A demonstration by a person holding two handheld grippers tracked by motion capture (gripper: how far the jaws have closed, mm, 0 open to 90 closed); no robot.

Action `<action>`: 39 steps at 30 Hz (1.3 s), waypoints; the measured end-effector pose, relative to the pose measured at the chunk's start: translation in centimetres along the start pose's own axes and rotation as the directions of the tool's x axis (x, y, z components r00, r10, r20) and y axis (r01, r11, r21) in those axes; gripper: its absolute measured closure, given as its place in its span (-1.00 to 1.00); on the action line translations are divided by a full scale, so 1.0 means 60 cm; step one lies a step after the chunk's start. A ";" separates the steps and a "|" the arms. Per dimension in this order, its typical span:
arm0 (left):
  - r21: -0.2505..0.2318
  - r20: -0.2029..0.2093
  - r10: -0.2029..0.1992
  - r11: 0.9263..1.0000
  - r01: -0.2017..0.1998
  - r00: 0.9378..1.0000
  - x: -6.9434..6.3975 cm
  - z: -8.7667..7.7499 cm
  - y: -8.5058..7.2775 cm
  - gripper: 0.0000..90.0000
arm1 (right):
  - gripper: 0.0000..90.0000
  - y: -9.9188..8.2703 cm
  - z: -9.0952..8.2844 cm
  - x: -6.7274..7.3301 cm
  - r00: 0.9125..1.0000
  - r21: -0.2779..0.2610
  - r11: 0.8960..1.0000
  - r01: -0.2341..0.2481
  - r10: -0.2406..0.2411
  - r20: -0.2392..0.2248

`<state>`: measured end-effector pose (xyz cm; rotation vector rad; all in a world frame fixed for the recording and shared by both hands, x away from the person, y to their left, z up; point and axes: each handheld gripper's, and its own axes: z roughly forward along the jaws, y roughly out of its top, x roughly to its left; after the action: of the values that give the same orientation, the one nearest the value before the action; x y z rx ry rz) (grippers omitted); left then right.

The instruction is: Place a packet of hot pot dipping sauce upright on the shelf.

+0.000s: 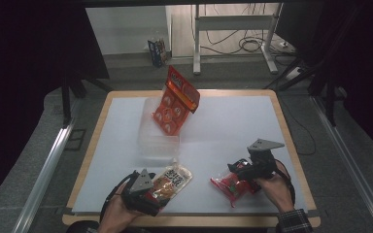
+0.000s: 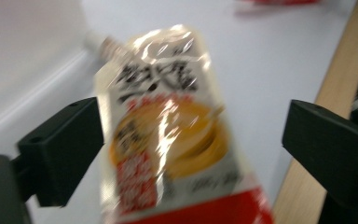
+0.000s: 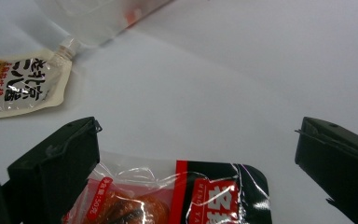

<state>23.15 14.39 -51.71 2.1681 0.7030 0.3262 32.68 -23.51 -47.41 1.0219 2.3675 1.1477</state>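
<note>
A white and yellow spouted pouch point(image 1: 173, 178) lies flat near the table's front edge. My left gripper point(image 1: 159, 193) is over its near end. In the left gripper view the pouch point(image 2: 168, 135) lies between the wide-apart jaws of the left gripper point(image 2: 191, 135), with a clear gap on the right side. A red and black snack packet point(image 1: 230, 186) lies at the front right, and my right gripper point(image 1: 236, 175) hovers over it. In the right gripper view the packet point(image 3: 191, 196) sits low between the jaws of the right gripper point(image 3: 198, 140), which stands open.
A clear plastic container point(image 1: 158, 138) stands mid-table with an orange blister pack point(image 1: 176, 101) leaning up out of it. The white table top point(image 1: 233, 121) has a wooden edge point(image 1: 291, 145). The pouch point(image 3: 18, 86) is off to the left in the right gripper view.
</note>
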 end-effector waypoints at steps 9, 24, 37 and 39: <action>-0.031 0.098 0.040 0.999 -0.037 0.994 -0.028 0.034 0.035 -0.03 | -1.00 -0.020 -0.019 -0.009 0.999 0.004 1.000 -0.027 0.027 0.027; -0.049 0.219 0.114 0.993 -0.106 0.969 -0.084 0.136 0.118 1.00 | -0.98 -0.064 -0.049 -0.021 0.997 0.018 0.998 -0.052 0.051 0.061; -0.029 0.203 0.084 0.996 -0.079 0.976 -0.086 0.205 0.158 1.00 | -0.97 -0.079 -0.062 -0.027 0.996 0.028 0.998 -0.059 0.057 0.070; -0.020 0.205 0.078 0.997 -0.075 0.976 -0.086 0.210 0.158 0.99 | -0.97 -0.079 -0.063 -0.028 0.996 0.029 0.998 -0.058 0.056 0.071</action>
<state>28.15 -1.41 -52.35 2.1826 0.5007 0.1417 29.55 -28.81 -48.77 1.1283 2.3224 1.0791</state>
